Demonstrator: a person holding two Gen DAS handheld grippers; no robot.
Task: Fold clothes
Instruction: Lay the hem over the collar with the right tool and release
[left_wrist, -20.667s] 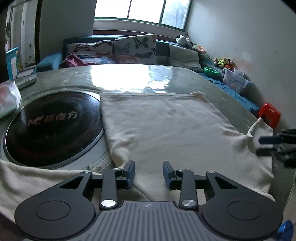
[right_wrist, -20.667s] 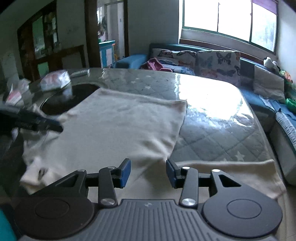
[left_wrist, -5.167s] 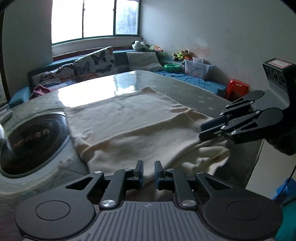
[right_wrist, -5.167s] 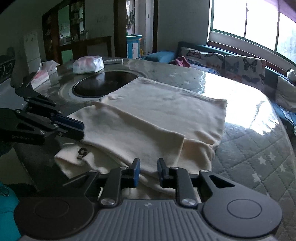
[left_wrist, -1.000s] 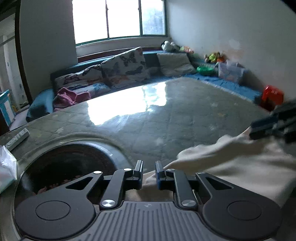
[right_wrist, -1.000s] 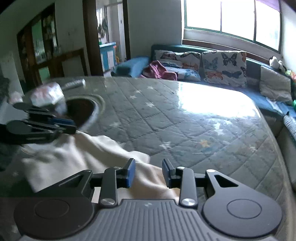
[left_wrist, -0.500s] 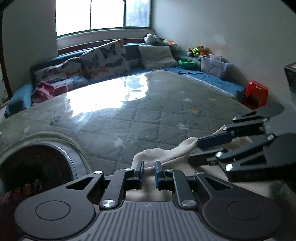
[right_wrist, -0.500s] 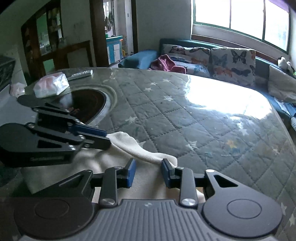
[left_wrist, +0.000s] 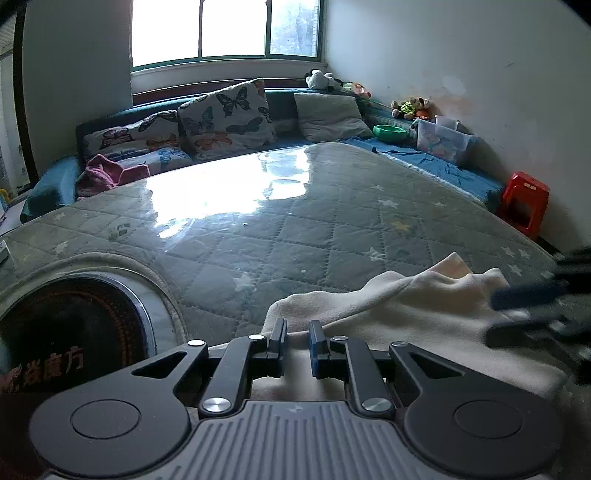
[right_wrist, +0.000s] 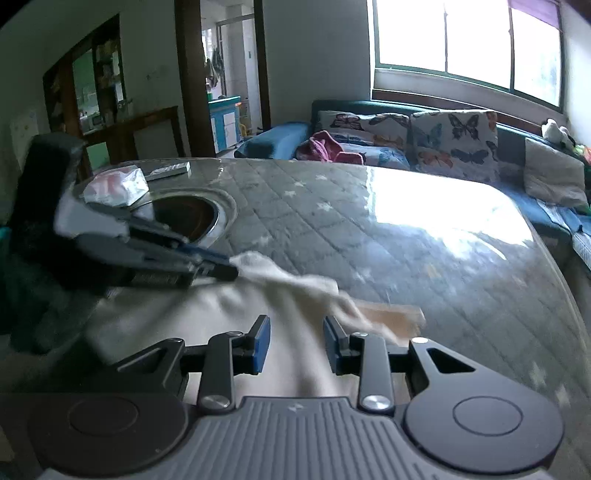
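A cream garment (left_wrist: 406, 306) lies bunched on the quilted table cover (left_wrist: 332, 221) near its front edge. My left gripper (left_wrist: 297, 341) is shut on the garment's near left edge, with cloth running up between its narrow blue pads. In the right wrist view the left gripper (right_wrist: 231, 267) comes in from the left and pinches a corner of the garment (right_wrist: 295, 284). My right gripper (right_wrist: 295, 345) holds a thick fold that fills the gap between its pads. In the left wrist view the right gripper (left_wrist: 493, 315) is a blur at the right edge.
A round black cooktop (left_wrist: 74, 332) is set into the table on the left. Beyond it lie a tissue pack (right_wrist: 114, 188) and a remote (right_wrist: 168, 170). A sofa with butterfly cushions (left_wrist: 225, 114) runs along the far side, and a red stool (left_wrist: 524, 199) stands at the right wall.
The two grippers have drawn apart: the right one slid from beside the left to the right edge of the left view. The garment between them is pulled out wider.
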